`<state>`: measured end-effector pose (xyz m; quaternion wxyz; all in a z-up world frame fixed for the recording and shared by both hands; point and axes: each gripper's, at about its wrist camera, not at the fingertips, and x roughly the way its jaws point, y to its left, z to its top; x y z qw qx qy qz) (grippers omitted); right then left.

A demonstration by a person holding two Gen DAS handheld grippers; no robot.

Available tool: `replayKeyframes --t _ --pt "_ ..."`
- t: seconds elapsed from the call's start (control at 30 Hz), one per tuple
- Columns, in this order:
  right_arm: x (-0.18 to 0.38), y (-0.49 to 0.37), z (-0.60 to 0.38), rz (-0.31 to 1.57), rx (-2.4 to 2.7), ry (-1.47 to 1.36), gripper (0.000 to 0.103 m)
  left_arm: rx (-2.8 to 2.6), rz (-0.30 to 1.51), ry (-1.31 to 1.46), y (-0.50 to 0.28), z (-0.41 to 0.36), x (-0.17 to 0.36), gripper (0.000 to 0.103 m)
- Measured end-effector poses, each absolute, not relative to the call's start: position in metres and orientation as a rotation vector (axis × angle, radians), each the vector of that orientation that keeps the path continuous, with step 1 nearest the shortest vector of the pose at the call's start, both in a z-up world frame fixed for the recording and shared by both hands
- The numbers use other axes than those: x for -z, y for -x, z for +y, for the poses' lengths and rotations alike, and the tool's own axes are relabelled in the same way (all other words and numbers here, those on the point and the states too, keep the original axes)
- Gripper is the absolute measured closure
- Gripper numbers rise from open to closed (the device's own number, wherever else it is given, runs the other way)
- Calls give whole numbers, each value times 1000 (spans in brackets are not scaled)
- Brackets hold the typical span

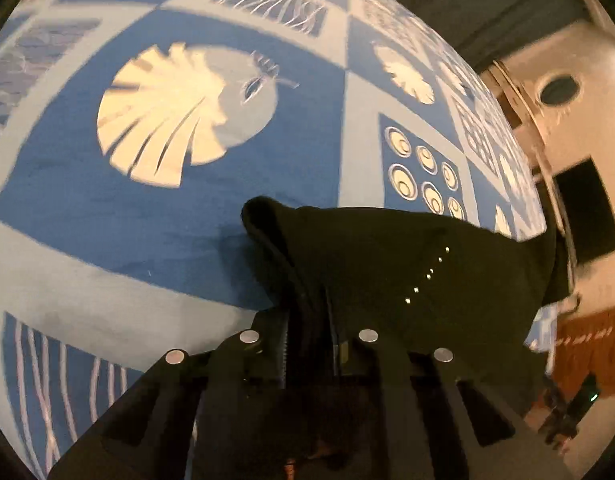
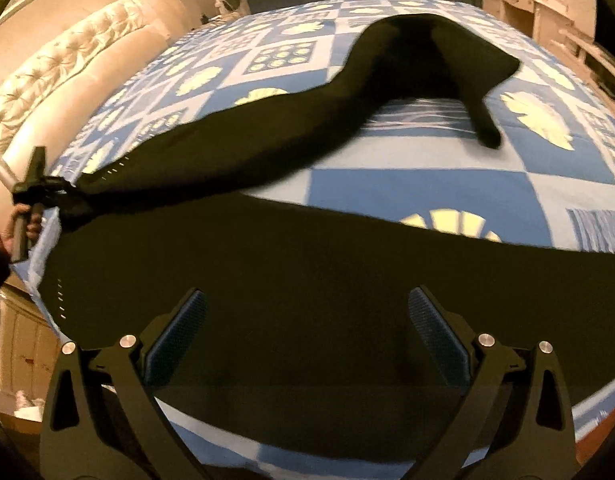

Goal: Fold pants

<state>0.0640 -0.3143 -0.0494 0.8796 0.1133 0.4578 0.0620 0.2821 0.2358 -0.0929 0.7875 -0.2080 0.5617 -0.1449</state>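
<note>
Pants point(image 2: 235, 152) hem is clamped in left gripper point(image 1: 311, 320); right gripper point(image 2: 307, 344) is held apart, empty. Slippage is risked if the lifted leg is tugged.

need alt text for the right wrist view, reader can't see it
Black pants lie spread across a bed with a blue and white patterned bedspread, while the open right gripper hovers over the near fabric without touching it. At far left, the left gripper pinches one end of the pants, lifting a leg off the bed.
</note>
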Motion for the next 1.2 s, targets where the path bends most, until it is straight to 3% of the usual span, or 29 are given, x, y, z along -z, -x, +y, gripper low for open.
replayKeyframes --t 0.27,0.47,0.63,0.73,0.77,0.8,0.87,0.93,0.97,1.0,1.07,1.13,1.17,1.2 --pt "6 -151 -310 845 -268 -142 2 324 1185 476 -285 241 92 93" --pt "-1 -272 -280 924 -504 85 2 337 1197 442 -290 235 97 93" --pt "34 -336 -250 1049 -541 316 2 345 1173 452 -298 235 101 82" --pt "61 -356 -234 1122 -596 407 4 374 1155 459 -303 230 102 68" --pt "64 -357 -229 1130 -613 435 12 395 1149 457 -305 228 101 58" --pt "69 -360 -225 1154 -634 455 32 413 1143 458 -306 226 100 51" --pt "82 -371 -219 1223 -636 476 56 407 1147 443 -309 221 98 50" --pt "84 -379 -218 1229 -644 468 56 386 1139 396 -311 216 96 58" --pt "84 -381 -217 1229 -641 474 56 363 1147 354 -312 213 97 69" --pt "85 -382 -217 1227 -632 490 50 343 1152 325 -312 212 97 78" --pt "89 -382 -216 1227 -607 518 39 345 1162 339 -314 216 97 81" --pt "92 -383 -218 1261 -627 456 55 350 1171 359 -316 222 100 85" --pt "90 -381 -218 1259 -634 441 67 354 1172 361 -316 223 100 86" --pt "88 -377 -217 1255 -644 437 86 355 1171 357 -316 223 100 87"
